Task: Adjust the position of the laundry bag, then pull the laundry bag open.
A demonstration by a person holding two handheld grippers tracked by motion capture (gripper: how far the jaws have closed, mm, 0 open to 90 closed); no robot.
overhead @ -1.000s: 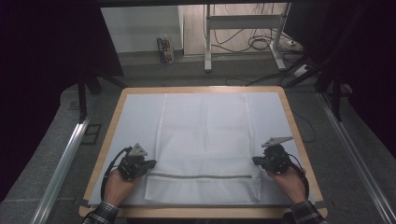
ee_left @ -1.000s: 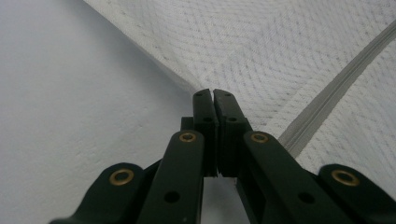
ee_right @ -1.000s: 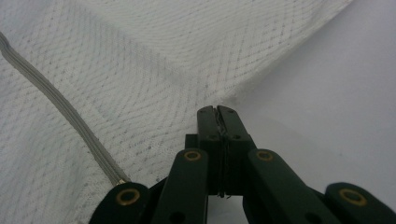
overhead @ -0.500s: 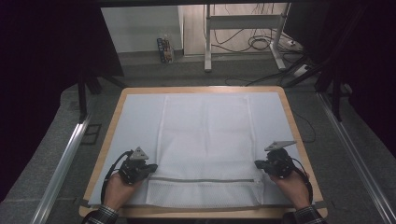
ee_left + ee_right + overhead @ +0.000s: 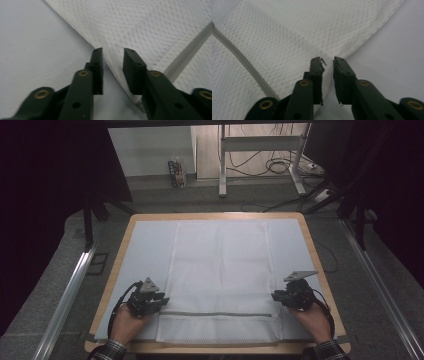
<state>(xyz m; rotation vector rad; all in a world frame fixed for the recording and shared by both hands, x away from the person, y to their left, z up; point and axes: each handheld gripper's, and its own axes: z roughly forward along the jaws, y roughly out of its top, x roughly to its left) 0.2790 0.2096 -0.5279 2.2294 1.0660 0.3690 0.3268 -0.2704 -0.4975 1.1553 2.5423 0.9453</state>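
Both tongs just opening, left tongs [image 5: 112, 53] and right tongs [image 5: 327, 61] (edges between, unpressed), white mesh bag [image 5: 220, 270] flat.

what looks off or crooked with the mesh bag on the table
Nothing stands out. The white mesh bag lies flat and square on the pale mat, its grey zipper running straight across near the front. The left gripper and right gripper sit at its side edges, jaws just opened.
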